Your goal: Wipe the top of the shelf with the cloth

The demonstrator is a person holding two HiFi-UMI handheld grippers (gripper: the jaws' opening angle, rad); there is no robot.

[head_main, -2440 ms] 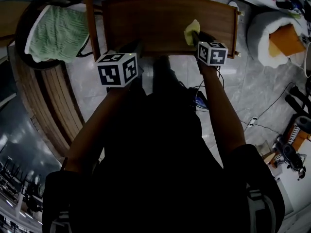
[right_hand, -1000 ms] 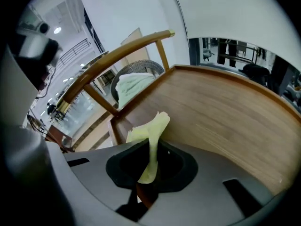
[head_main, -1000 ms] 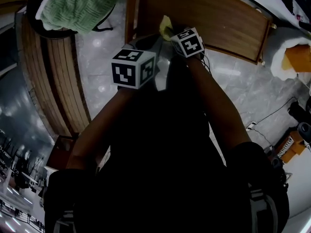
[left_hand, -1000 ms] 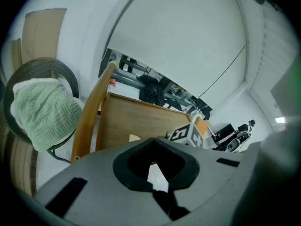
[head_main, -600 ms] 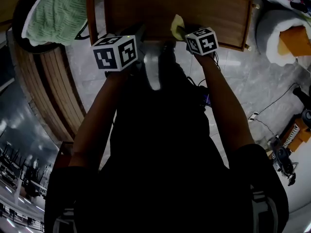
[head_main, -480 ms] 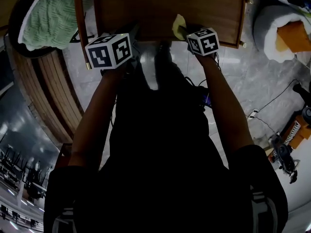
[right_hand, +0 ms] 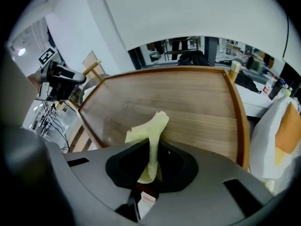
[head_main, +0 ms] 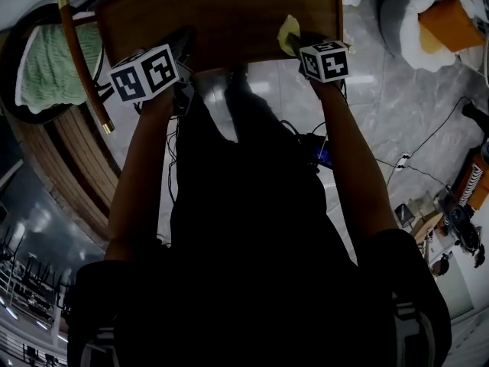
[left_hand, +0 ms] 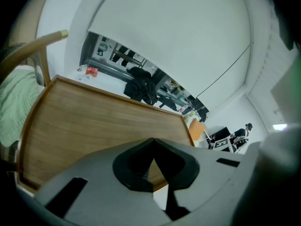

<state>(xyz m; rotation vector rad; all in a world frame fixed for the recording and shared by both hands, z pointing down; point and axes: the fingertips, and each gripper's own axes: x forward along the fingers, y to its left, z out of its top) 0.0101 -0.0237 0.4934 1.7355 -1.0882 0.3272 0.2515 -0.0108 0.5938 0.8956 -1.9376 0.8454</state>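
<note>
Your right gripper [head_main: 298, 46] is clamped on the cloth [head_main: 288, 32]. In the right gripper view the jaws are closed on a yellow fold [right_hand: 150, 126] that stands up out of them, with a loose corner flopping toward the shelf's left end. From the head view the cloth sits over the shelf's near edge, close to its right end. Whether it actually presses on the wood cannot be told from either view. The shelf [head_main: 229, 14] is a brown wooden top with a raised lip along its sides [right_hand: 237, 107], and its surface ahead of the cloth is bare grain. Your left gripper [head_main: 182, 43] is at the shelf's near edge too, toward its left end, well apart from the cloth. In the left gripper view its jaws meet at the tips with nothing held [left_hand: 153, 145]. Left of the shelf a green throw [head_main: 42, 71] lies draped, and right of the shelf stands a white bag [head_main: 397, 14] with something orange inside.
</note>
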